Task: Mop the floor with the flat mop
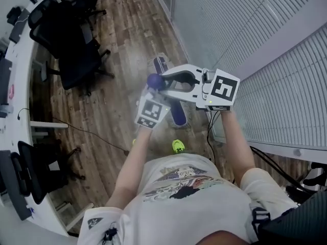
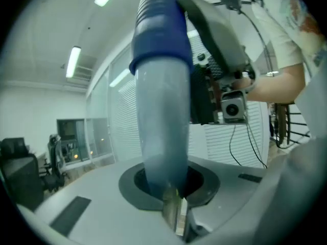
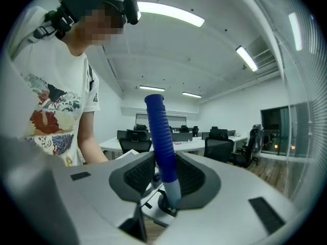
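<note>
Jaws of left gripper [image 2: 171,190] clamped tight on mop handle [image 2: 163,111], on the pale shaft just below the blue grip. Right gripper [image 3: 166,175] also closed on the handle, higher up, pads around the bottom of the ribbed blue grip [image 3: 161,137]. Left gripper view shows the right one beside the grip, above it. Both come at the handle roughly level, from opposite sides.

Head view: handle seen nearly end-on, blue top poking up between the two grippers. Mop head [image 1: 179,117] lies flat on the wood floor [image 1: 117,60], just ahead of the person's green shoe [image 1: 178,146], its middle hidden under the grippers; far end shows beyond them.

Surroundings: blinds [image 1: 286,86] along the right, cable hanging from the right gripper, black chairs [image 1: 76,60] at a white desk [image 1: 23,60] well off to the left.
</note>
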`<action>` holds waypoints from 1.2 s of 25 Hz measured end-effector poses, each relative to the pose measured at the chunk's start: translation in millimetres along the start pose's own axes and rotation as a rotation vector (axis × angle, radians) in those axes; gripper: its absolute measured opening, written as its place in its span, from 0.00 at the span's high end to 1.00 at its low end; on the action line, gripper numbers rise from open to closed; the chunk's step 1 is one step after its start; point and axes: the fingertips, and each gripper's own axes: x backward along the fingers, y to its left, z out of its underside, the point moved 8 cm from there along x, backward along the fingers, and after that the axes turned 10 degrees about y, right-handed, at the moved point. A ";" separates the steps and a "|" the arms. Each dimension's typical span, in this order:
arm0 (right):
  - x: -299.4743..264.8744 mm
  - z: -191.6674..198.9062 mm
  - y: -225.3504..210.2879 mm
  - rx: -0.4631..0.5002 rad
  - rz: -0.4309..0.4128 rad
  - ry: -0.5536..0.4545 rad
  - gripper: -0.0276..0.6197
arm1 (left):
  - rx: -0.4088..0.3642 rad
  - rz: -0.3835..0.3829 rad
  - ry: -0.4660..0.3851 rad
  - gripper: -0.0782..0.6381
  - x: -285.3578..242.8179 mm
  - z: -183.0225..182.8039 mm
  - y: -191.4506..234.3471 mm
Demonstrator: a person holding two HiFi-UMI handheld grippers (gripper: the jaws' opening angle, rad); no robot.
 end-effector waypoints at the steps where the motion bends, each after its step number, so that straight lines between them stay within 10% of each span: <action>1: 9.6 3.7 -0.4 -0.005 -0.008 -0.007 0.76 | -0.051 0.036 -0.017 0.85 -3.3 -2.0 -6.8; 8: 58.8 22.1 -13.8 -0.059 0.001 -0.062 0.76 | -0.306 0.216 -0.081 0.83 -35.2 -15.9 -26.5; 14: 83.6 33.4 -28.6 -0.116 0.146 -0.063 0.76 | -0.306 0.347 -0.154 0.72 -40.9 -11.4 -6.4; 26: 83.5 35.0 -19.0 -0.192 0.257 -0.072 0.76 | -0.494 0.870 -0.029 0.70 -86.5 7.0 9.2; 30: 84.1 37.8 -10.2 -0.192 0.299 -0.076 0.76 | -0.455 0.841 -0.025 0.73 -85.7 12.5 1.9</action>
